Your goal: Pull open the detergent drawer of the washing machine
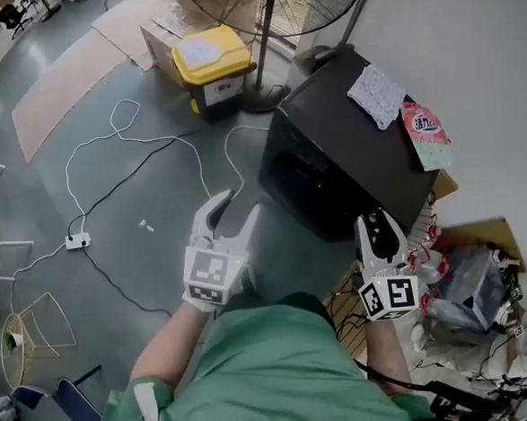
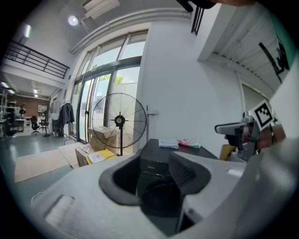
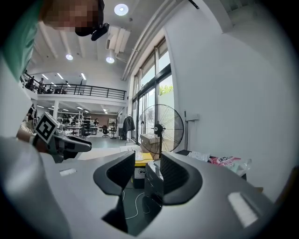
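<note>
A: Green shirt (image 1: 275,375) nearest. Left gripper (image 1: 236,207) and right gripper (image 1: 375,220): jaws apart, empty. Why?

B: Probably readied for the handle. Washing machine (image 1: 350,154) at floor's wall edge, well apart; detergent drawer not discernible on dark front.

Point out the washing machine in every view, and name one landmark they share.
Head view: washing machine upper right of centre, seen from above.
Left gripper view: washing machine low centre, beyond the open jaws.
Right gripper view: washing machine low centre, beyond the open jaws.
Shared landmark: standing fan.
</note>
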`<move>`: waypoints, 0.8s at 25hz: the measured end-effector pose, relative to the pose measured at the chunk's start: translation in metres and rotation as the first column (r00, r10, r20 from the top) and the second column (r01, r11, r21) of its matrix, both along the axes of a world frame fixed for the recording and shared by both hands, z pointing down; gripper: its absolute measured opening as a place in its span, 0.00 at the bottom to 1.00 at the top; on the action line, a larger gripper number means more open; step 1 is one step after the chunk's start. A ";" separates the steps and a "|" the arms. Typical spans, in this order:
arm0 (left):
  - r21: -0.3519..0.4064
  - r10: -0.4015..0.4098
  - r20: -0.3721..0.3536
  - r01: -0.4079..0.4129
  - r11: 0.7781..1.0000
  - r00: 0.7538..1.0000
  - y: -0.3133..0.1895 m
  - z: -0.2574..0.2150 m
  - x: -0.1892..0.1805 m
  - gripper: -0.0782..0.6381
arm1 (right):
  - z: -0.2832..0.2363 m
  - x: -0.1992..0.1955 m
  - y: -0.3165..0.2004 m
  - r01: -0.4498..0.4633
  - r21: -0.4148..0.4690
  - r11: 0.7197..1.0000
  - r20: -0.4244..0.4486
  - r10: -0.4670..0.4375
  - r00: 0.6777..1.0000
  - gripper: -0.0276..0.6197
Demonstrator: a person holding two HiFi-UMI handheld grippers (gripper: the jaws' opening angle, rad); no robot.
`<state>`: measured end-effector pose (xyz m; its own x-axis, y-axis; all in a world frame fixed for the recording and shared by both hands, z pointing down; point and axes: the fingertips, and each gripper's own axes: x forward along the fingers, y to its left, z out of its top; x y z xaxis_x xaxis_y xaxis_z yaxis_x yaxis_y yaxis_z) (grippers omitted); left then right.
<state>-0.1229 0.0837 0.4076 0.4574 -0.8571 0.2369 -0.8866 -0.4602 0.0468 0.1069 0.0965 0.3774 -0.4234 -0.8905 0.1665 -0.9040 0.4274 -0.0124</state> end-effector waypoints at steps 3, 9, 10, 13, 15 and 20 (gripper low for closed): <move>-0.016 -0.010 -0.021 0.009 1.000 1.000 -0.009 0.002 -0.009 0.37 | 0.003 -0.011 -0.010 0.013 -0.014 1.000 -0.003 -0.013 1.000 0.30; -0.053 -0.032 -0.059 0.029 0.998 0.998 -0.042 0.015 -0.008 0.37 | 0.016 -0.016 -0.043 0.059 -0.034 0.998 -0.006 -0.060 0.998 0.30; -0.056 -0.035 -0.056 0.032 0.998 0.998 -0.048 0.018 -0.005 0.37 | 0.020 -0.015 -0.050 0.072 -0.036 0.997 -0.004 -0.072 0.997 0.30; -0.064 -0.057 -0.055 0.053 0.997 0.997 -0.066 0.023 0.004 0.37 | 0.024 -0.011 -0.074 0.109 -0.041 0.993 0.007 -0.109 0.994 0.30; -0.071 -0.073 -0.064 0.069 0.995 0.995 -0.077 0.026 0.012 0.37 | 0.022 -0.008 -0.091 0.135 -0.042 0.990 0.009 -0.135 0.991 0.30; -0.089 -0.090 -0.068 0.084 0.993 0.994 -0.114 0.034 0.037 0.37 | 0.019 0.002 -0.141 0.209 -0.038 0.977 0.012 -0.209 0.978 0.30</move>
<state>-0.0855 -0.0302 0.4417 0.4005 -0.8724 0.2802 -0.9160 -0.3730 0.1479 0.1091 -0.0440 0.3963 -0.6011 -0.7750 0.1951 -0.7943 0.6062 -0.0391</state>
